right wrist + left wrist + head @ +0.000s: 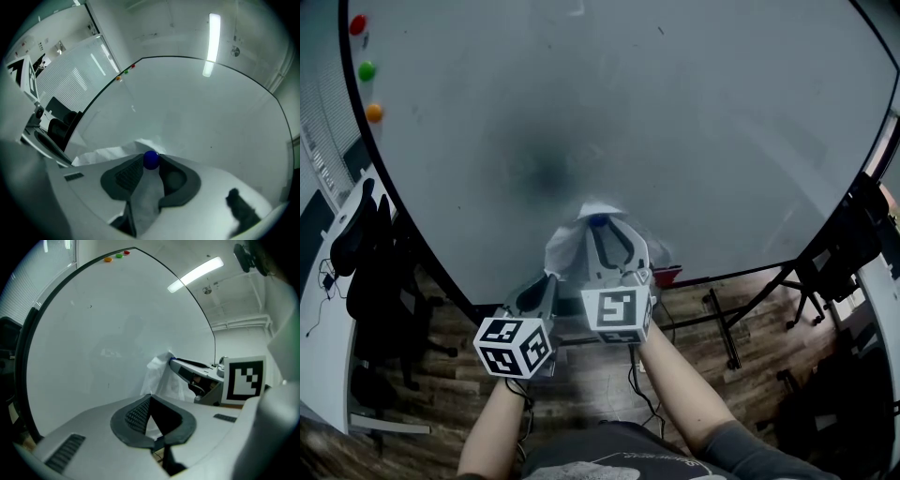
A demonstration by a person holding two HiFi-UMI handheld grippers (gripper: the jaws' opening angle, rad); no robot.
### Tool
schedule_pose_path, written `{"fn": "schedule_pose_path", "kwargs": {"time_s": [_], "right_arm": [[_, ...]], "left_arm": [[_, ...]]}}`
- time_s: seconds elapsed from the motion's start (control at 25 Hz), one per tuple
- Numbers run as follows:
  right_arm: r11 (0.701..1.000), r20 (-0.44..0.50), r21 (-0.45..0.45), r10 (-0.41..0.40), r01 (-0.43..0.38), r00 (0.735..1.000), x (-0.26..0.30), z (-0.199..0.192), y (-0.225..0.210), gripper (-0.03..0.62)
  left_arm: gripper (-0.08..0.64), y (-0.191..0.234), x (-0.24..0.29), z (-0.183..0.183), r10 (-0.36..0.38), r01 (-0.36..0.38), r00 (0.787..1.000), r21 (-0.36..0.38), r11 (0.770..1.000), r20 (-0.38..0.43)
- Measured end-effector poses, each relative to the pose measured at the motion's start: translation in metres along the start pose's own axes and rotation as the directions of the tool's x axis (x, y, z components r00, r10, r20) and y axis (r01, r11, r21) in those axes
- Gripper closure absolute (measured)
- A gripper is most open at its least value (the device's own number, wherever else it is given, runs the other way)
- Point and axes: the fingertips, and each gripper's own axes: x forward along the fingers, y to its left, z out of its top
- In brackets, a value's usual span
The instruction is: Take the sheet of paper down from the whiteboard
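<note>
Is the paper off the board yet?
Not quite. Done: the white paper sheet already bulges off the whiteboard. In hand: the left claw pinches its edge, and the right claw grips the round blue magnet pinning it. Still to do: pull magnet and sheet away.

Left gripper (150,397): its dark ribbed fingers (135,416) were closed together, with a white strip of the sheet pinched between them.
Sheet of paper (160,377): crumpled, standing off the whiteboard (103,324) just beyond the fingers.
Right gripper (177,365): reached in from the right, tip against the sheet's top edge at a blue magnet (172,360).
Marker cube (243,379): on the right gripper.
Board's top edge: orange, green and red magnets (119,255).
</note>
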Motion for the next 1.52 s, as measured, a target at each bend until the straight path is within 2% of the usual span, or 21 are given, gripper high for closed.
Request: {"fn": "schedule_pose_path", "kwargs": {"time_s": [0.36, 0.72, 0.88, 1.08, 1.36, 1.52], "right_arm": [[0.997, -0.034, 0.061, -0.038, 0.040, 0.999, -0.038, -0.018, -0.001, 0.480], [0.986, -0.013, 0.130, -0.106, 0.107, 0.994, -0.089, -0.015, 0.004, 0.480], [0.980, -0.057, 0.129, -0.145, 0.151, 0.988, -0.110, -0.017, 0.009, 0.480], [0.972, -0.083, 0.130, -0.186, 0.196, 0.979, -0.136, -0.016, 0.023, 0.480], [0.956, -0.147, 0.135, -0.242, 0.262, 0.959, -0.167, -0.012, 0.055, 0.480], [0.950, -0.180, 0.106, -0.273, 0.295, 0.945, -0.188, -0.009, 0.072, 0.480]], "left_arm": [[0.548, 0.015, -0.016, -0.017, 0.039, -0.036, 0.998, 0.050, 0.998, -0.054], [0.548, 0.020, -0.059, -0.036, 0.018, -0.018, 0.997, 0.002, 1.000, -0.075], [0.548, 0.023, -0.082, -0.040, 0.016, -0.011, 0.996, 0.055, 0.998, -0.092], [0.548, 0.019, -0.107, -0.054, -0.018, 0.031, 0.992, 0.098, 0.995, -0.127], [0.548, 0.020, -0.141, -0.067, -0.104, 0.122, 0.981, 0.110, 0.986, -0.161], [0.548, 0.016, -0.159, -0.073, -0.156, 0.179, 0.972, 0.123, 0.976, -0.176]]}}
